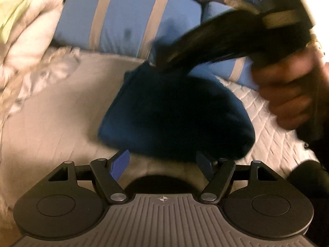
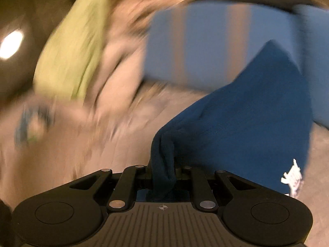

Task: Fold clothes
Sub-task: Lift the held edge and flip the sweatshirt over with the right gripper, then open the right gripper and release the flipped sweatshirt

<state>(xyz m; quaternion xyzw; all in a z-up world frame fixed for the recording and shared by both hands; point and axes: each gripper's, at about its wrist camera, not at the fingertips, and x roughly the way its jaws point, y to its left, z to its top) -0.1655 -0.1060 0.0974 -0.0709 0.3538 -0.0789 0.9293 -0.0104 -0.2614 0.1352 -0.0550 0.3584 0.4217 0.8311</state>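
A dark blue garment (image 1: 174,113) hangs in the air over the bed, pinched at its top corner by my right gripper (image 1: 161,61), which is a blurred black shape held by a hand (image 1: 287,86). In the right wrist view the right gripper (image 2: 162,170) is shut on a bunched fold of the blue garment (image 2: 246,123), which shows a white print near its lower edge. My left gripper (image 1: 162,164) stands open just below the garment's lower edge, with its blue pads (image 1: 121,164) wide apart and nothing pressed between them.
A grey sheet (image 1: 51,113) covers the bed, with a white quilted part (image 1: 267,133) on the right. A blue pillow with beige stripes (image 1: 127,16) lies behind. A heap of beige and light green clothes (image 1: 24,20) sits at the left.
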